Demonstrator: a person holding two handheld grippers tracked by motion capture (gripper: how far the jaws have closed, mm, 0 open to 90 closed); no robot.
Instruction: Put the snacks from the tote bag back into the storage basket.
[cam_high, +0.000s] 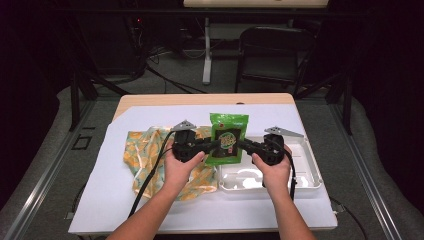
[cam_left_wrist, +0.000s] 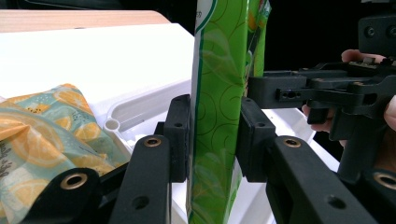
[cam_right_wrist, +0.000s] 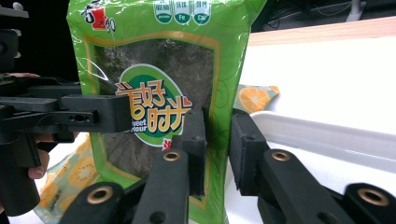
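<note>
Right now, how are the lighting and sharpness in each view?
High view: soft and dim, dark surroundings, bright white sheet. Left gripper view: green packet sharp, white tray washed out. Right gripper view: glare on the packet's film, table blown out.

A dark room holds a black folding chair (cam_high: 272, 52) on grey floor (cam_high: 190, 75) beyond the table (cam_high: 200, 99).

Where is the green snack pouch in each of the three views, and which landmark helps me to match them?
High view: the green snack pouch stands upright at the centre, between the two grippers.
Left gripper view: seen edge-on, centre, between the near black jaws.
Right gripper view: its printed face is left of centre, its right edge between the near jaws.
Shared landmark: the white tray beside the pouch.
</note>
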